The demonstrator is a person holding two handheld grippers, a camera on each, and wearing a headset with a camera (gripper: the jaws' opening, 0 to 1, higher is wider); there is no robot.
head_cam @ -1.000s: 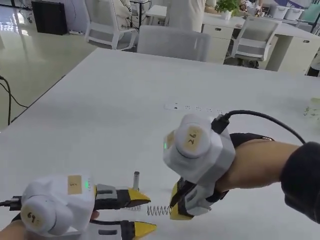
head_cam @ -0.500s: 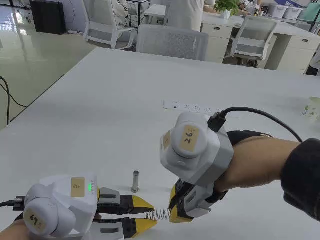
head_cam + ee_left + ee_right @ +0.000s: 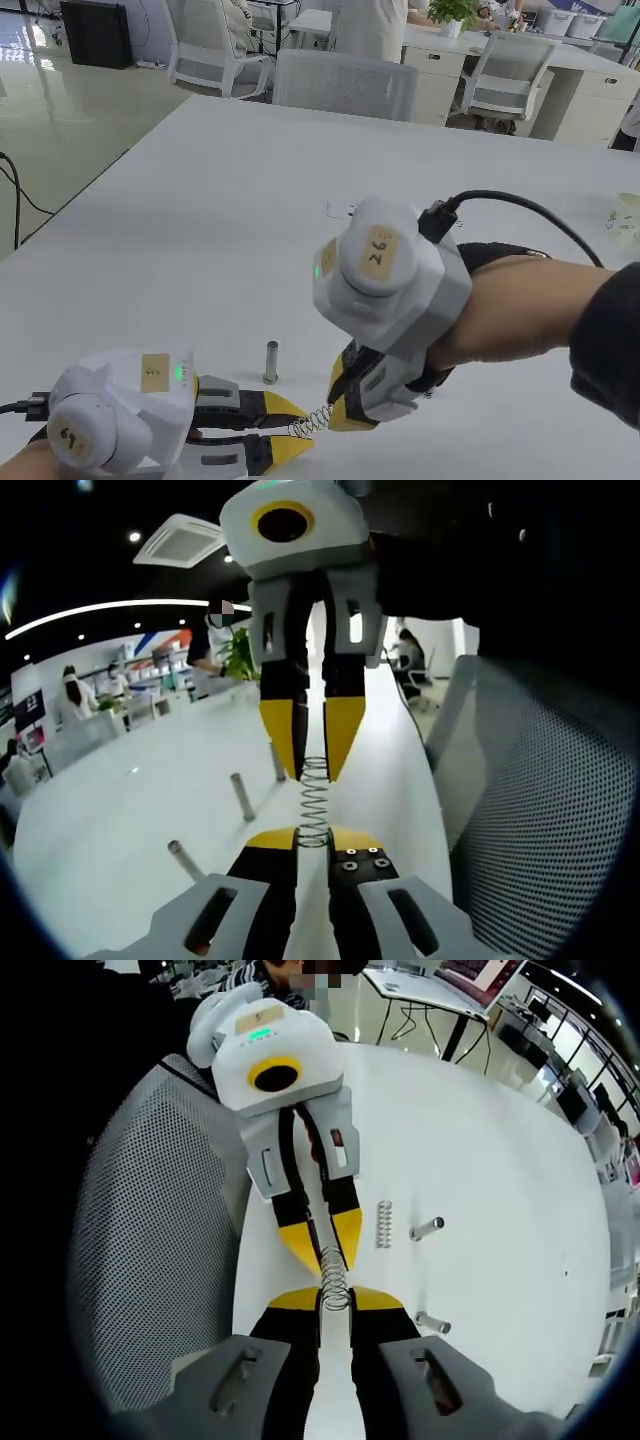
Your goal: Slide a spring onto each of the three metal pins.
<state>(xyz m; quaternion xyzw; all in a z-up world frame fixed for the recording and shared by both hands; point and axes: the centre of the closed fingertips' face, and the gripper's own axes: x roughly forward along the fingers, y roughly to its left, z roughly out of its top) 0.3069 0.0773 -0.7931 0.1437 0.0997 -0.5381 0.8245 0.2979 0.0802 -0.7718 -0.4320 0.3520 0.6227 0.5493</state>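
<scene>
We see spring (image 3: pixel 310 422) pinched at both ends: left gripper (image 3: pixel 296 428) clenched on one end, right gripper (image 3: pixel 343 408) on other. Head view gives us one upright pin (image 3: pixel 271 361); right gripper view adds loose spring (image 3: pixel 384 1224) lying on table (image 3: pixel 480 1150).

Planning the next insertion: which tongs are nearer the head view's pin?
Left. The left tongs sit just short of the pin; the right tongs lie farther off to its right.
</scene>
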